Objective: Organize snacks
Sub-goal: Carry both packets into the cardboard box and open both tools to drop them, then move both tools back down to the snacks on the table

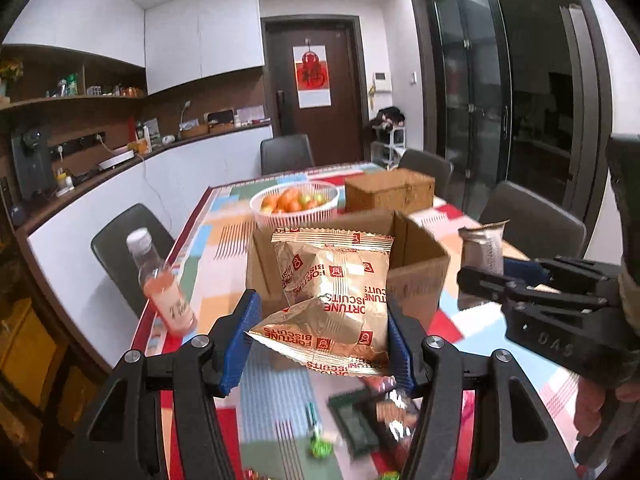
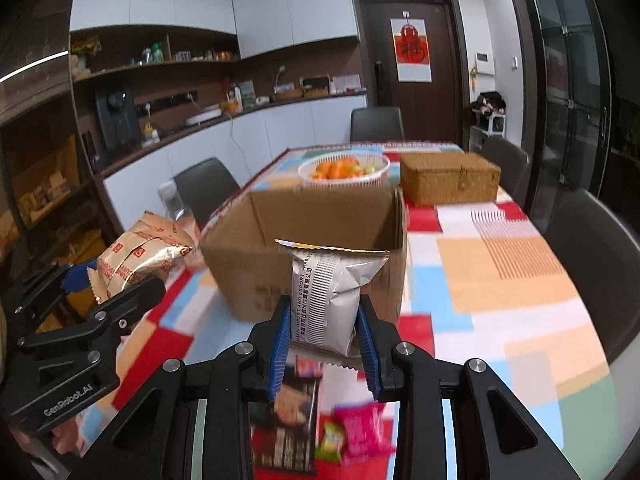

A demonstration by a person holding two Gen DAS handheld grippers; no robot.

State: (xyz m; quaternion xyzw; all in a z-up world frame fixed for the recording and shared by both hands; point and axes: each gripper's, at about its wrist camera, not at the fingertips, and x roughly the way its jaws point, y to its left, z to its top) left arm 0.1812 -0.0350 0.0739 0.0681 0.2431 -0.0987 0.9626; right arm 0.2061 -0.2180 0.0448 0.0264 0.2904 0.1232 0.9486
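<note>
My left gripper (image 1: 320, 332) is shut on gold Fortune Biscuits packets (image 1: 332, 300) and holds them above the table, just in front of an open cardboard box (image 1: 416, 276). My right gripper (image 2: 324, 340) is shut on a silver snack packet (image 2: 332, 300), lifted in front of the same box (image 2: 248, 272). The right gripper shows at the right of the left wrist view (image 1: 500, 280), with the silver packet (image 1: 482, 250). The left gripper (image 2: 116, 288) and its gold packets (image 2: 136, 256) show at the left of the right wrist view.
A pink drink bottle (image 1: 160, 280) stands at the table's left edge. A white basket of fruit (image 1: 294, 200) and a woven box (image 2: 448, 176) sit behind the cardboard box. Loose snacks lie below: a dark packet (image 2: 288, 428), pink packet (image 2: 364, 428), green candies (image 1: 320, 446). Chairs surround the table.
</note>
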